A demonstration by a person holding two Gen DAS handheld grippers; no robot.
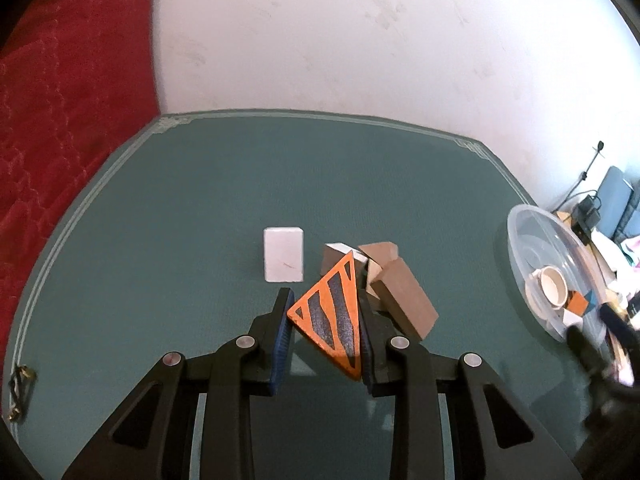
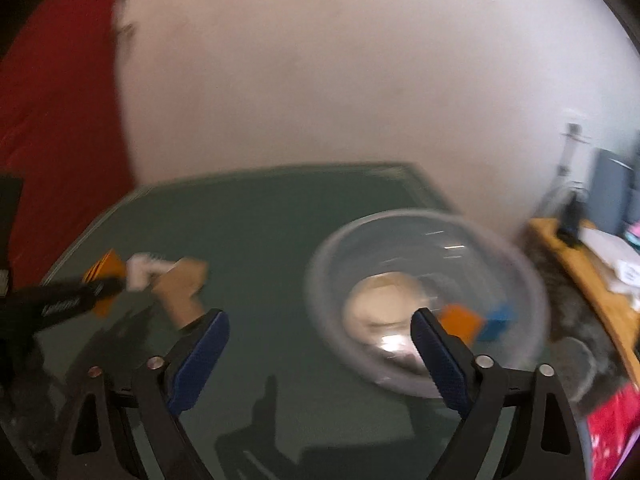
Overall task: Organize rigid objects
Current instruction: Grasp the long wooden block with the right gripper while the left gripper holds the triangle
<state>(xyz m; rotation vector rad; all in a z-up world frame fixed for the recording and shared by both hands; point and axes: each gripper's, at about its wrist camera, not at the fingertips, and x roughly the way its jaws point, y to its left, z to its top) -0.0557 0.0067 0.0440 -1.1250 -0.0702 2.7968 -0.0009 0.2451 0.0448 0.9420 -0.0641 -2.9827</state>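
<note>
My left gripper (image 1: 325, 302) is shut on an orange triangular block with black stripes (image 1: 330, 316) and holds it over the green table (image 1: 180, 200). Behind it lie a white rectangular block (image 1: 283, 255) and a heap of brown blocks (image 1: 400, 292). A clear plastic bowl (image 1: 520, 224) at the right holds a cream cup (image 1: 554, 286) and an orange block (image 1: 576, 302). In the blurred right wrist view my right gripper (image 2: 320, 318) is open and empty, just in front of the bowl (image 2: 400, 220), which holds the cup (image 2: 384, 300), an orange block (image 2: 460, 320) and a blue block (image 2: 500, 318).
A red bedspread (image 1: 60, 100) lies left of the table and a white wall stands behind. A cluttered wooden desk (image 2: 580, 272) stands to the right. A small metal key ring (image 1: 18, 390) lies at the table's left edge. The left gripper shows in the right wrist view (image 2: 72, 300).
</note>
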